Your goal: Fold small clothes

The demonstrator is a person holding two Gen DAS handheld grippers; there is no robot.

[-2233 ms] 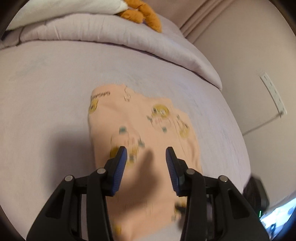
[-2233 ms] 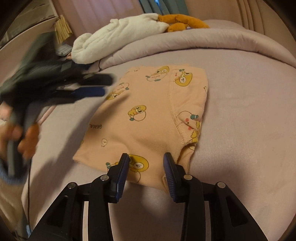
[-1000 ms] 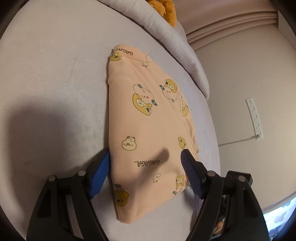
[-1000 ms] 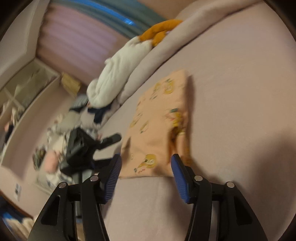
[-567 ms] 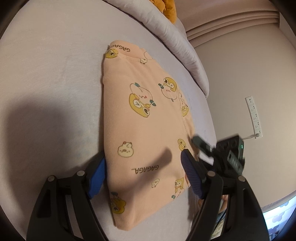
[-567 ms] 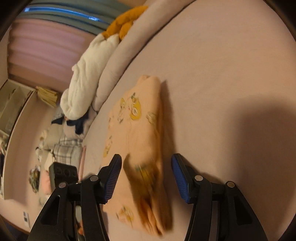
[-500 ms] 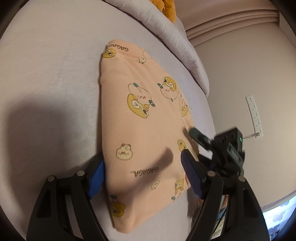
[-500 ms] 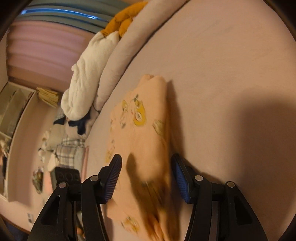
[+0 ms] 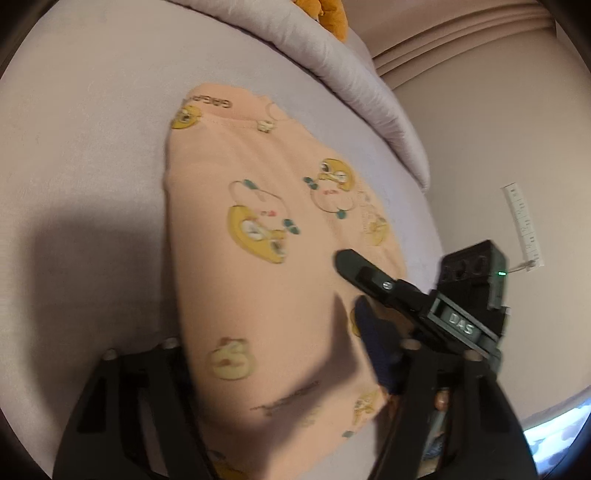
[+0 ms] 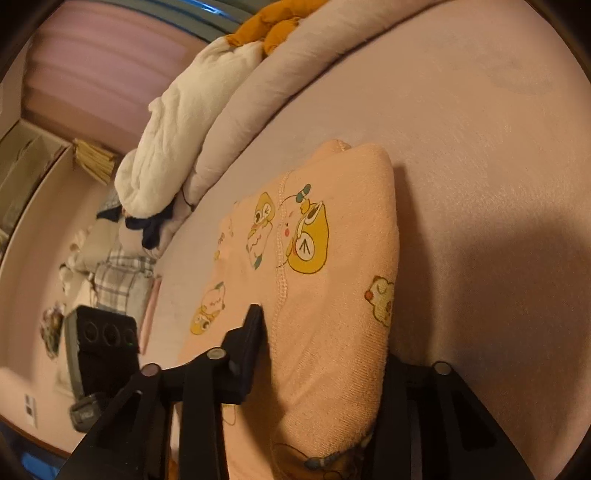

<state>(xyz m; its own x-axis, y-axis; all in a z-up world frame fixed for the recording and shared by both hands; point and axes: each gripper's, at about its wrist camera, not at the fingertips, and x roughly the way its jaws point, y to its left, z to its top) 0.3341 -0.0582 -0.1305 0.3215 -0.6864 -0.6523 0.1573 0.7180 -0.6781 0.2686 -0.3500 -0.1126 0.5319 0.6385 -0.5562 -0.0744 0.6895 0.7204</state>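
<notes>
Judging by the layers, you have the peach garment [image 9: 280, 280] folded into a compact stack on the bed [image 9: 81, 155]. Your left tongs [image 9: 280, 365] and right tongs [image 10: 325, 354] both straddle it, spread wide. Lifting it away seems left.

I see a peach-orange garment [image 9: 266, 295] printed with yellow cartoon ducks, pale cream animals and small teal accents — it lies on a plain lilac-grey bedsheet [image 9: 92, 147]. Both my grippers are black; the left gripper [image 9: 280, 365] shows a dark blue pad, and the right gripper [image 10: 321, 354] is all black where visible. Behind, a white quilted blanket [image 10: 177, 129] meets a mustard-orange plush [image 10: 273, 26] — checked grey-white fabric [image 10: 118, 280] sits lower left.
</notes>
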